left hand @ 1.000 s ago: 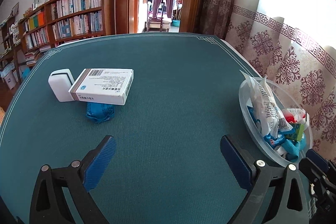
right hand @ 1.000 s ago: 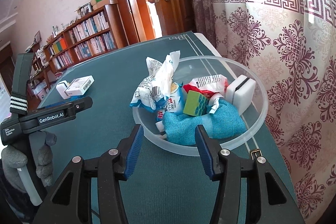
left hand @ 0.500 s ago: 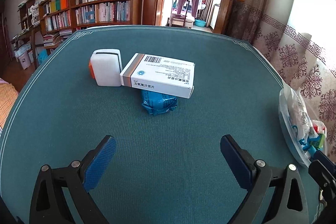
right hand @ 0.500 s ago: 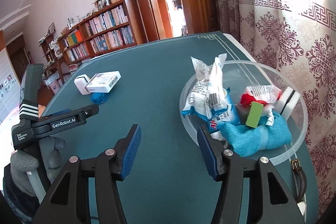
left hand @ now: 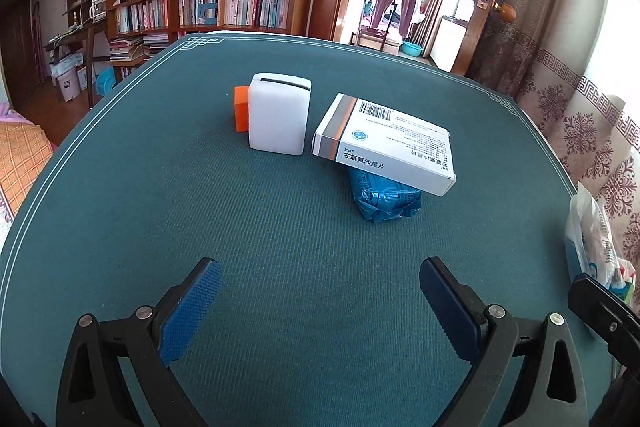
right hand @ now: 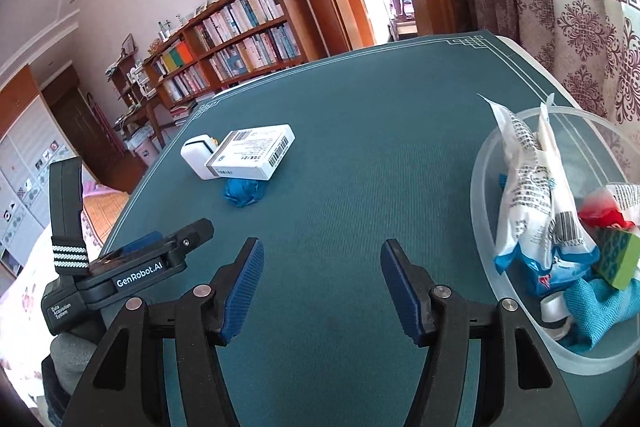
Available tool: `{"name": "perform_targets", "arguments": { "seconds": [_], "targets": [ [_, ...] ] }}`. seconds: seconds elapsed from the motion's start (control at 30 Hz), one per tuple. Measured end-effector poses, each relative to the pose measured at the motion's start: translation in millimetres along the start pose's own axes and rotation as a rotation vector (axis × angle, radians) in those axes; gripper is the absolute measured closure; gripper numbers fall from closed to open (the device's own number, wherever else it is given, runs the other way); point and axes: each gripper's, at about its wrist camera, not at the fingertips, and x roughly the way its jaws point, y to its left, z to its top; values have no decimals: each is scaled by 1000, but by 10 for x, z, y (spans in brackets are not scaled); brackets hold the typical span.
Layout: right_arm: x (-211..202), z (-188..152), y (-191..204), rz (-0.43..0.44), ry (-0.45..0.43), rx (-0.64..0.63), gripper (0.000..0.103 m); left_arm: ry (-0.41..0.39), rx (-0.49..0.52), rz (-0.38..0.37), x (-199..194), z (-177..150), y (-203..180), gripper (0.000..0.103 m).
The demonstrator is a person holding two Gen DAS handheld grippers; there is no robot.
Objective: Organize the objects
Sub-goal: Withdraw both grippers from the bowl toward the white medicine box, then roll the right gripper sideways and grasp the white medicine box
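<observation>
While both grippers hang over the green tabletop [left hand: 280, 227], neither holds anything. Taking the white medicine box [left hand: 386, 143] as the landmark and reading across from the left: an orange block [left hand: 241, 109] touches the far side of a white plastic case [left hand: 280, 117], which stands just left of the box. The box carries a barcode and Chinese print reading 左氧氟沙星片, and it lies tilted on a crumpled blue packet [left hand: 384, 201]. Well to the right of the box sits a clear bowl [right hand: 486, 195] with white printed wrappers, a blue cloth and a green block inside. The left gripper [left hand: 320, 301] has its blue pads wide apart, and its body reads "GenRobot.AI" and "Data Acquisition System" in the right wrist view. The right gripper [right hand: 322, 287] has just been opening, with only bare tabletop between its pads.
</observation>
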Motion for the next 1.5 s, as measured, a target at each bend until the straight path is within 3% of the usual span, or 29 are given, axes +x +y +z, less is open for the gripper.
{"name": "perform_targets", "arguments": {
  "seconds": [0.27,0.6,1.03,1.3,1.33,1.4,1.5],
  "targets": [
    [377,148,157,103,75,29,41,-5,-1,53,45,-30,44,2],
    [886,378,100,280,174,178,40,21,-73,58,104,-37,200,2],
    [1396,566,49,362,201,340,40,22,-95,59,110,-41,245,2],
    [1654,681,54,386,216,376,41,22,-91,58,116,-39,236,2],
    [1683,683,56,394,222,381,43,22,-91,57,118,-38,235,2],
    [1698,690,65,391,221,371,63,23,-91,55,124,-35,233,2],
    [1623,707,53,400,194,352,70,22,-91,54,127,-35,228,1]
  ]
}}
